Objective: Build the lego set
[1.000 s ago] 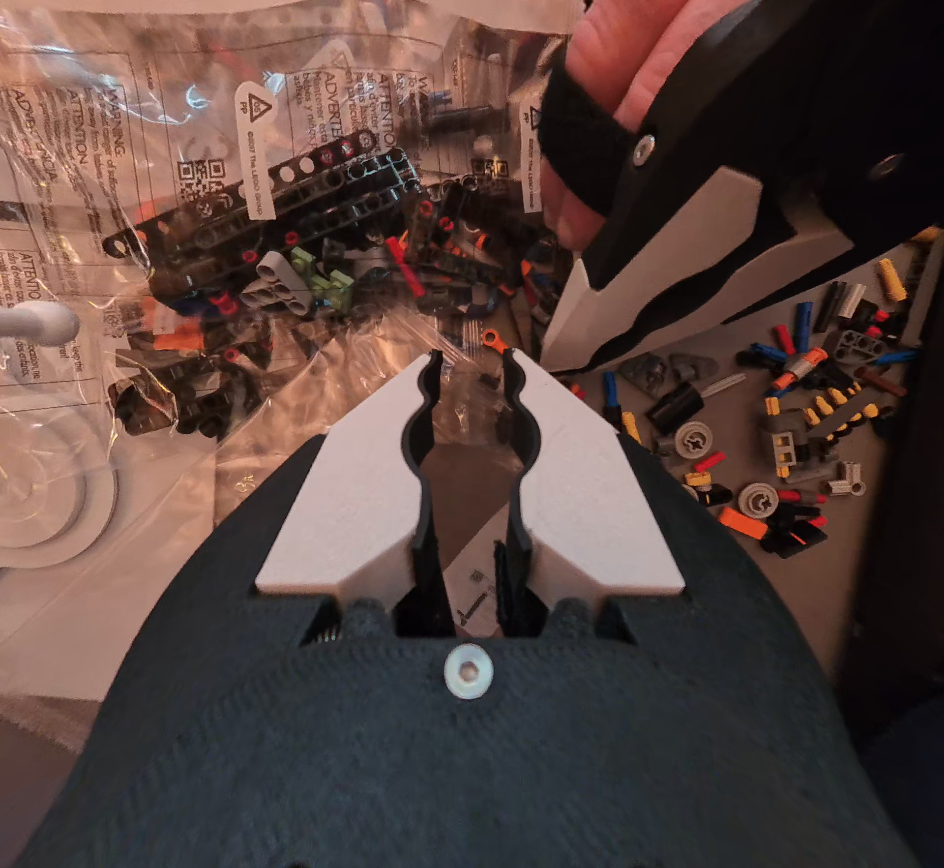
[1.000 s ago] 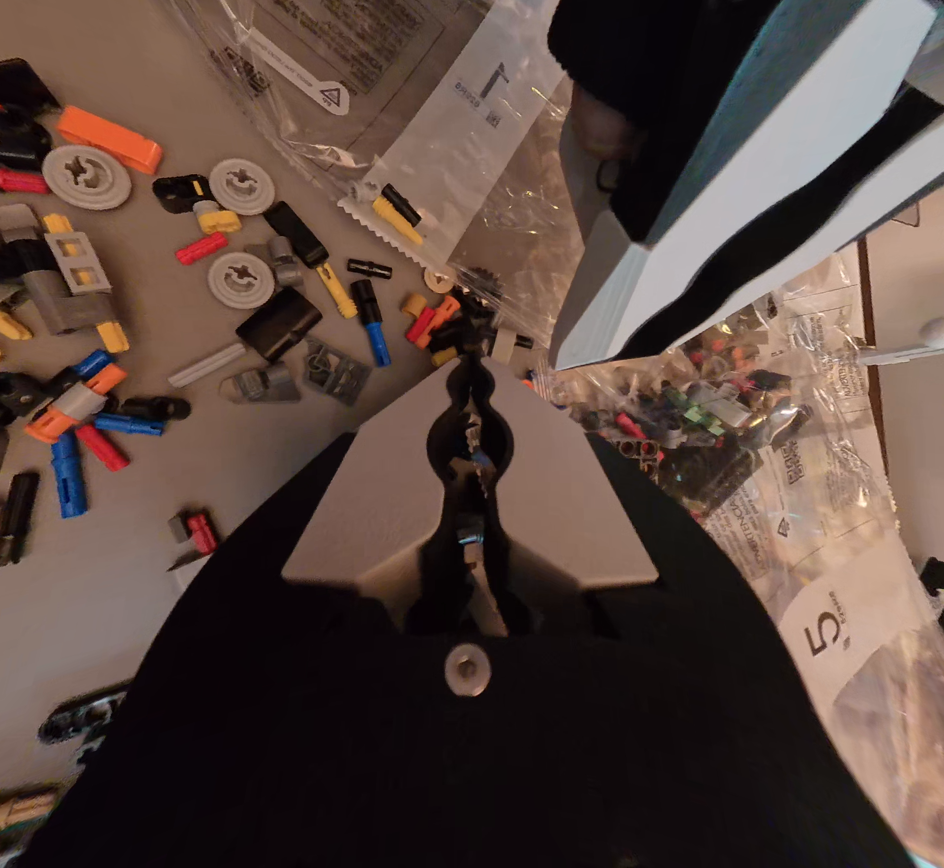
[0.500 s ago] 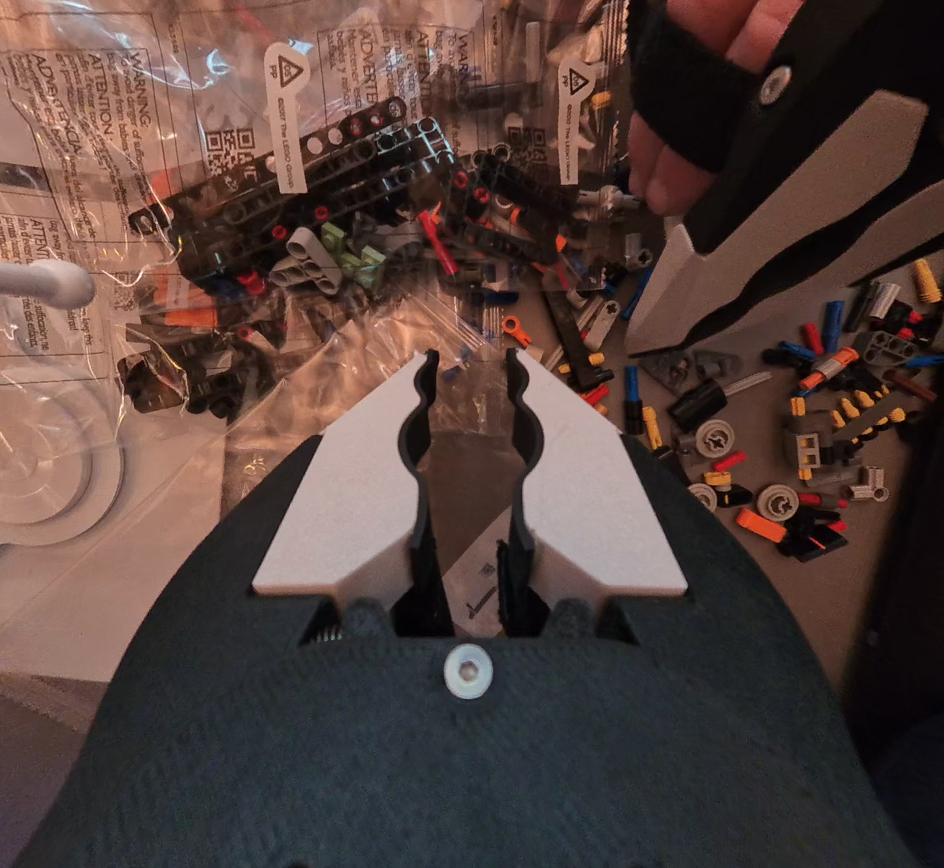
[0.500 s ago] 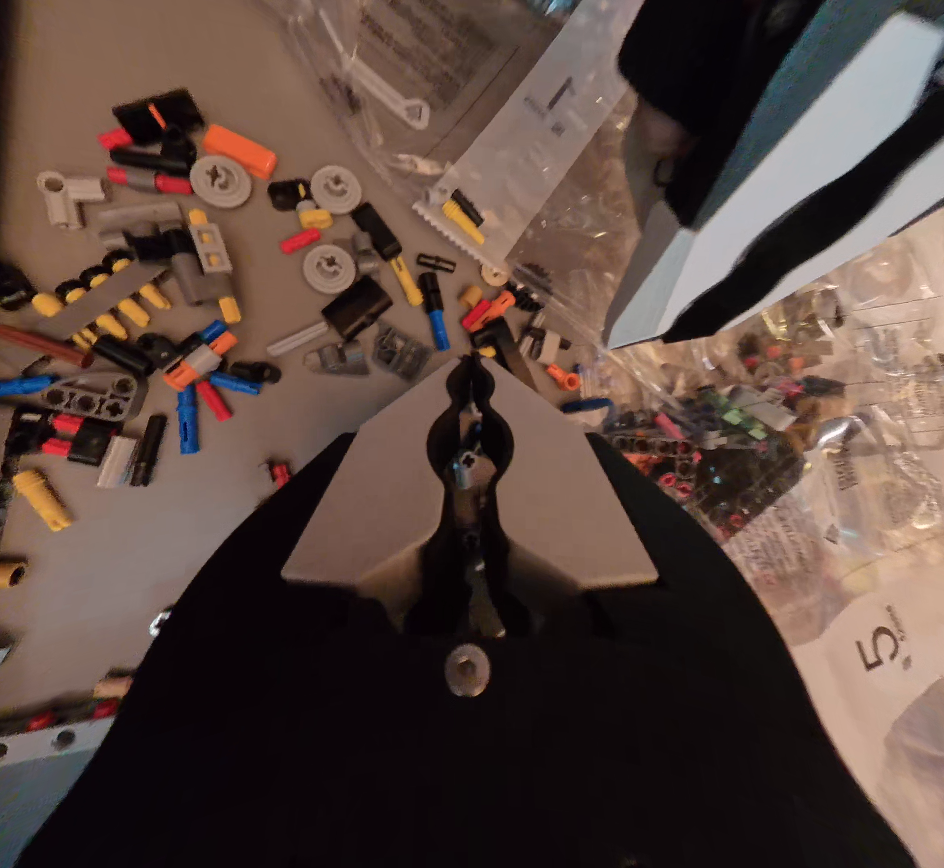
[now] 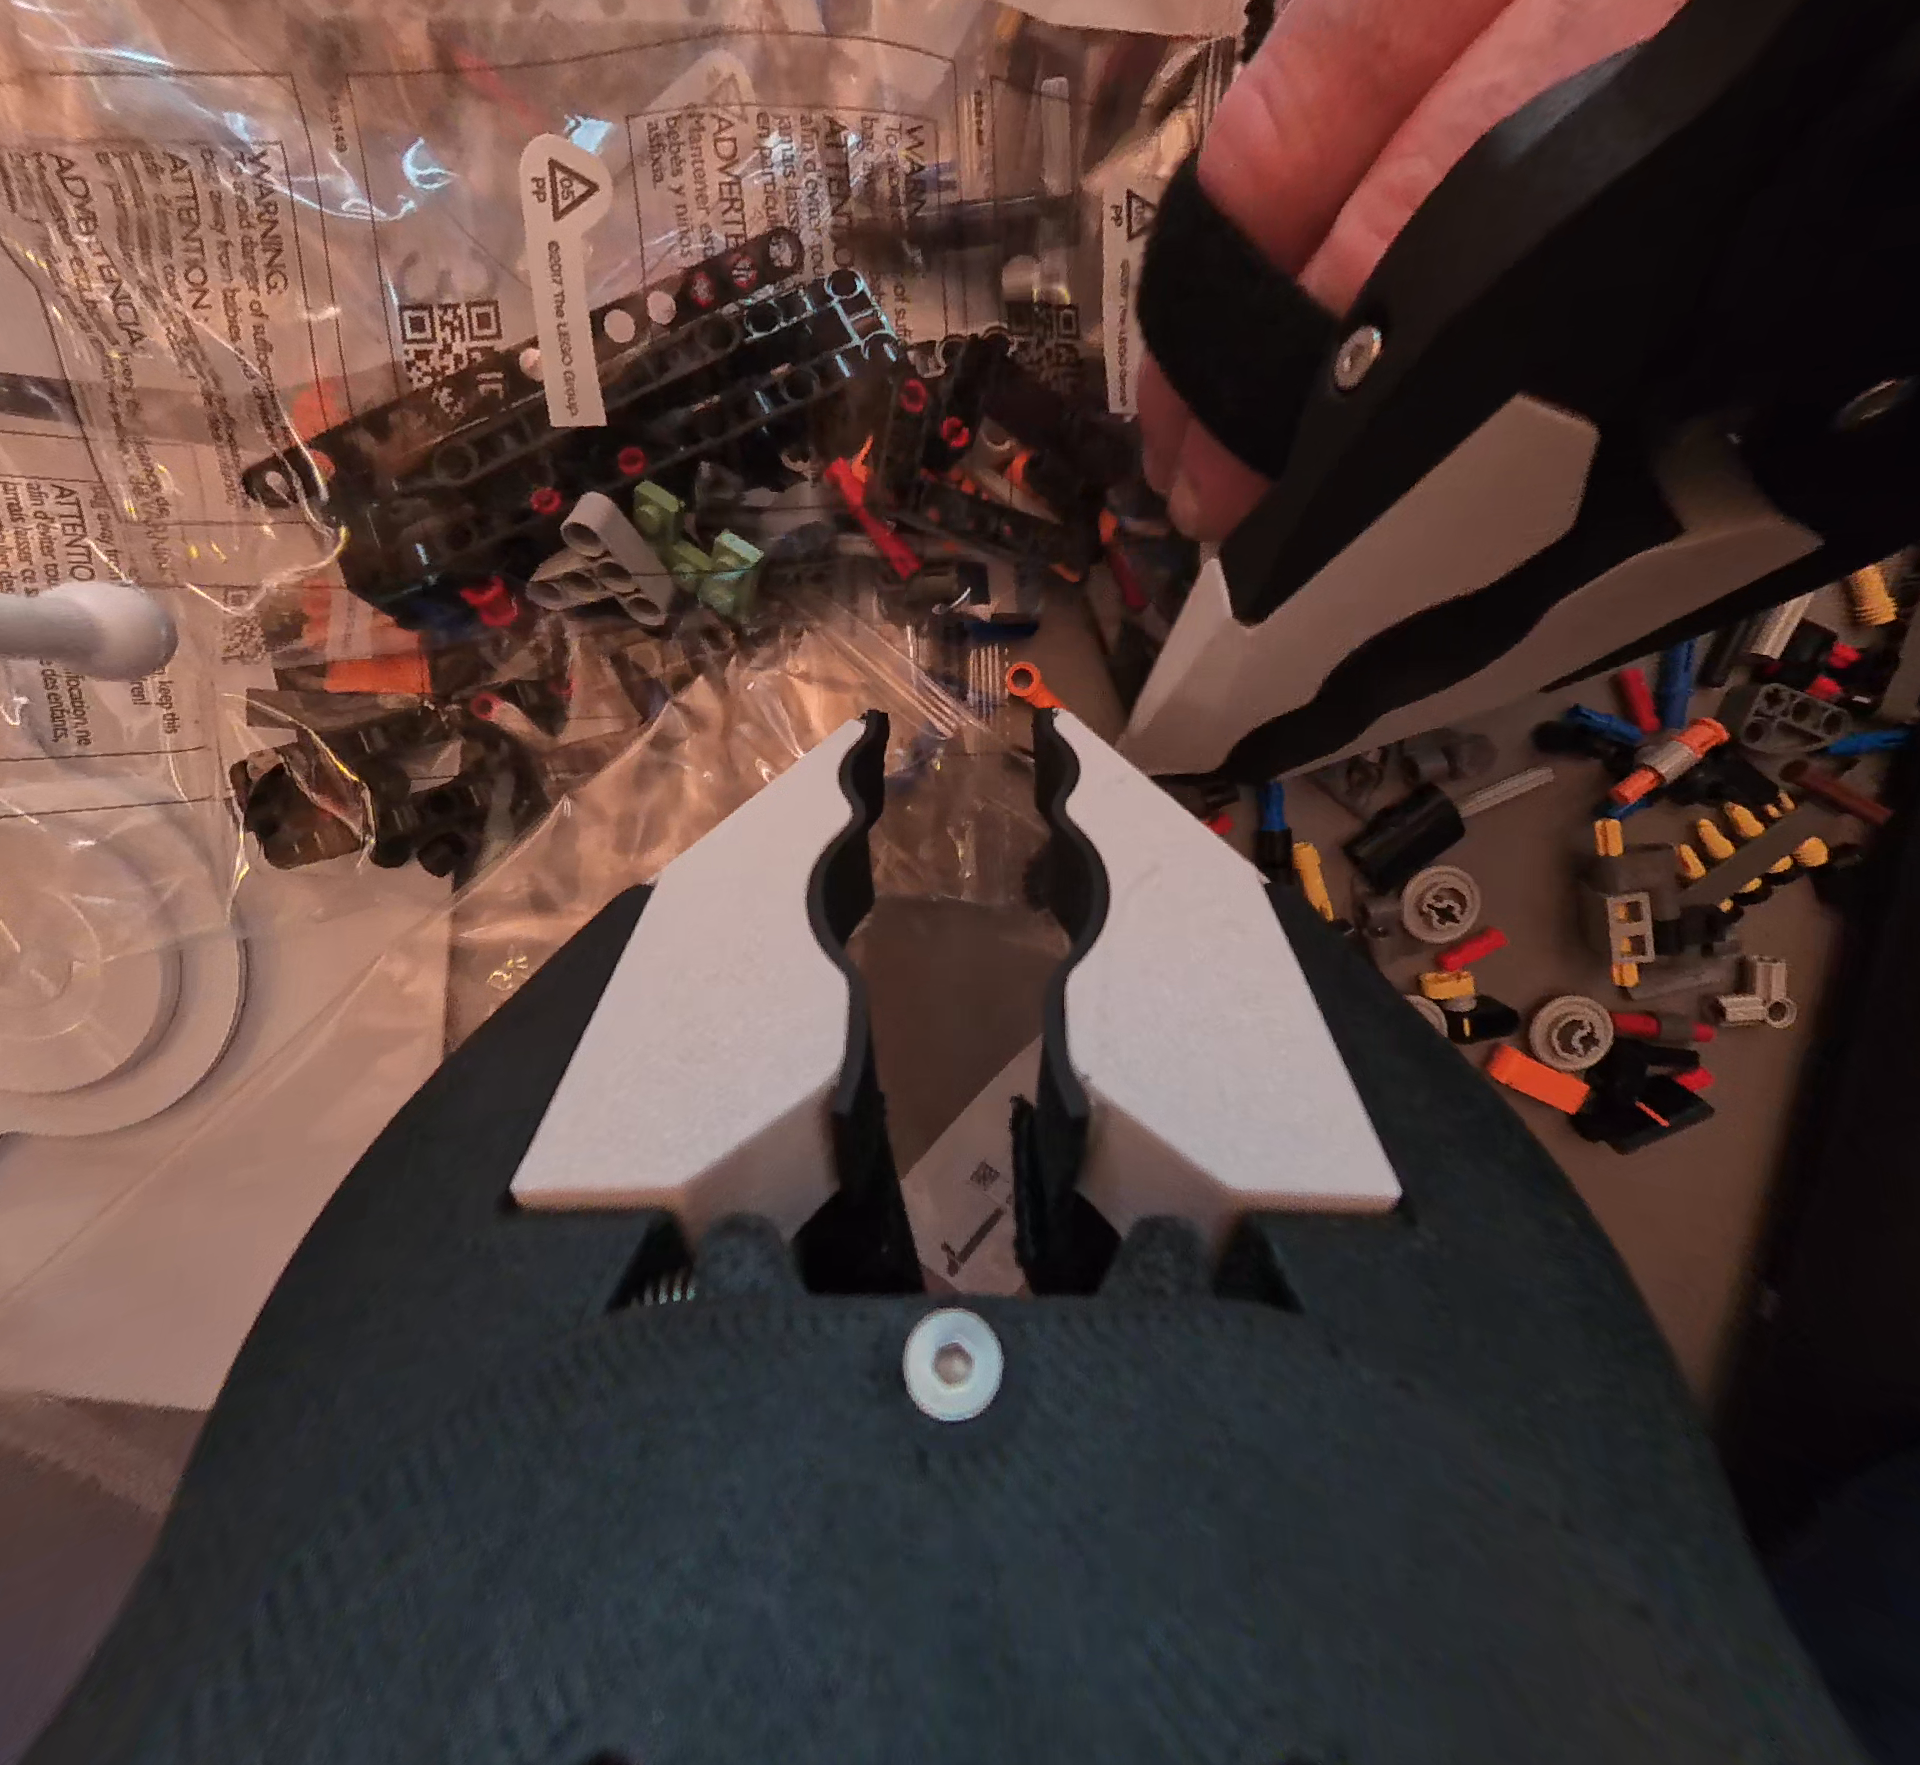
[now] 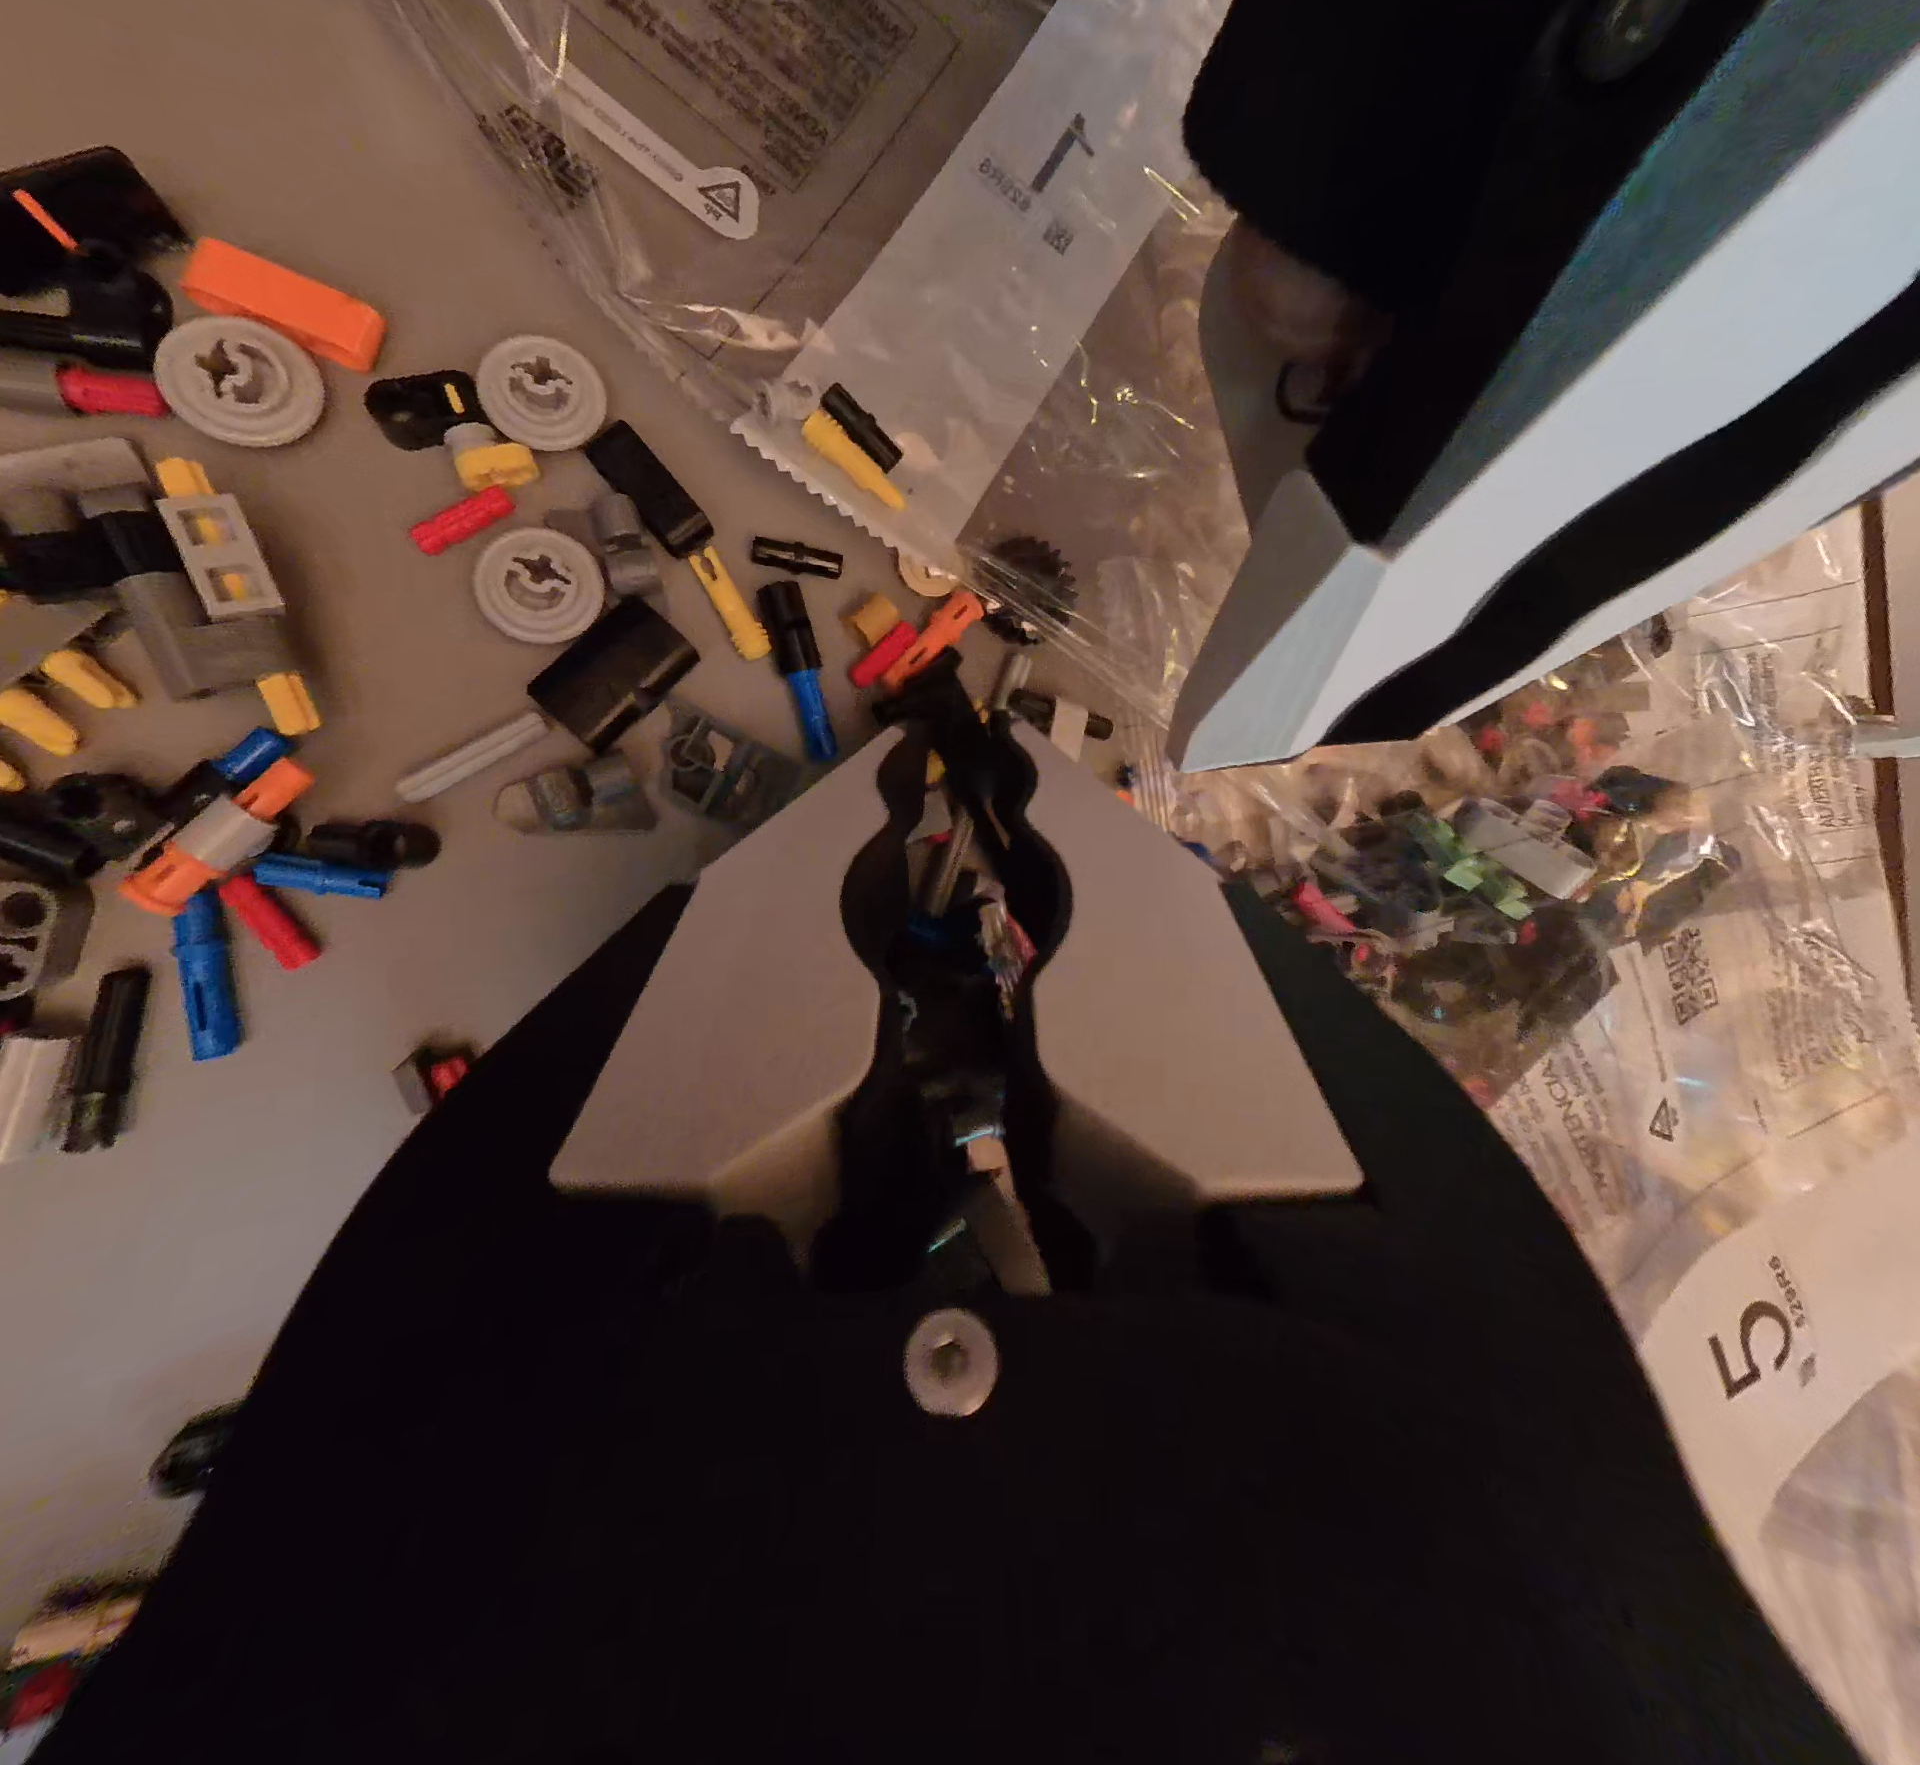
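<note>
My left gripper [image 5: 956,728] is open and empty, its fingertips over the crumpled film of a torn clear bag [image 6: 935,261]. It also shows at the upper right of the right wrist view [image 6: 1195,749]. My right gripper [image 6: 958,728] is shut, low over the loose lego pieces [image 6: 540,593] spilled on the grey table [image 6: 208,1248]. A black piece lies right at its tips, and I cannot tell if it is pinched. In the left wrist view its tip [image 5: 1143,728] sits just right of my left fingertips. A sealed bag of dark beams and pins [image 5: 644,427] lies beyond.
A person's hand [image 5: 1403,105] holds the right gripper. A small orange pin [image 5: 1029,681] lies by the left fingertips. More loose pieces [image 5: 1610,884] spread to the right, up to a dark edge [image 5: 1849,1196]. White round parts [image 5: 83,988] lie under plastic at the left. Left tips to right tips: about 5 centimetres.
Half a second ago both grippers were farther apart and higher. Now they are close again, the right tip back beside the left fingertips. Left jaws stay open, right jaws stay shut.
</note>
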Demonstrator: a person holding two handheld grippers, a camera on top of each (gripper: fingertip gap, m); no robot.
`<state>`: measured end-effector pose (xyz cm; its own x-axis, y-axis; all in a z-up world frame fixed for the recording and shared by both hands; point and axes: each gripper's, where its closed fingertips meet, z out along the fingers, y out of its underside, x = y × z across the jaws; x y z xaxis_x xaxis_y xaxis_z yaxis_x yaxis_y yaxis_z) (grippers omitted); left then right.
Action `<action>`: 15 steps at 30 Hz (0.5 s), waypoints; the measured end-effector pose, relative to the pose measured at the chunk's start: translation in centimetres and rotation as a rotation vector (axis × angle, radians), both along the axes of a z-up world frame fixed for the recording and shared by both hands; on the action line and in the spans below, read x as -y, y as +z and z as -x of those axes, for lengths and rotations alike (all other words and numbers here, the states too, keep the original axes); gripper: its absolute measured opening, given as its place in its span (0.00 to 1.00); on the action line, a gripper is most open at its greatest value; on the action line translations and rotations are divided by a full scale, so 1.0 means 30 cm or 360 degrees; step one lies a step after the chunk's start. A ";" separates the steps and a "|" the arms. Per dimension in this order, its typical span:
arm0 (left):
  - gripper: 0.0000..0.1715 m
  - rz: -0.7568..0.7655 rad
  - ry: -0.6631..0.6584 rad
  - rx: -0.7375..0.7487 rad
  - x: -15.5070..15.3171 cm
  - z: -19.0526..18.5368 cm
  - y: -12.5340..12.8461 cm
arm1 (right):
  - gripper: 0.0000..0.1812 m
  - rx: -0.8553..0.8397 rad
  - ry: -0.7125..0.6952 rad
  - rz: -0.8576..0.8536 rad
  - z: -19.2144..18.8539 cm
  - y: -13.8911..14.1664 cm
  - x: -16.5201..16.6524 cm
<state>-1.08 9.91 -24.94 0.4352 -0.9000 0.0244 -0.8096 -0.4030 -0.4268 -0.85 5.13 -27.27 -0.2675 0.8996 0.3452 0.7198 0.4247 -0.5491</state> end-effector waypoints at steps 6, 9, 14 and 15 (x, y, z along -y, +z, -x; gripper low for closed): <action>0.16 -0.0005 0.0005 -0.0002 -0.002 0.003 0.001 | 0.05 0.0068 0.0071 0.0120 -0.035 0.000 0.039; 0.16 -0.0012 0.0009 0.0001 -0.003 0.006 0.005 | 0.05 0.0023 0.0034 0.0096 -0.031 0.018 0.023; 0.16 -0.0017 0.0002 0.0002 -0.003 0.001 0.008 | 0.20 -0.0078 -0.0054 0.0038 0.005 0.032 -0.020; 0.16 -0.0019 0.0000 0.0002 -0.002 0.001 0.010 | 0.20 -0.0038 -0.0055 0.0020 0.003 0.014 -0.024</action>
<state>-1.12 9.99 -24.64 0.4352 -0.9002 0.0143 -0.8090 -0.3980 -0.4325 -0.94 5.86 -26.85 -0.2279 0.9125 0.3398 0.7206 0.3928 -0.5714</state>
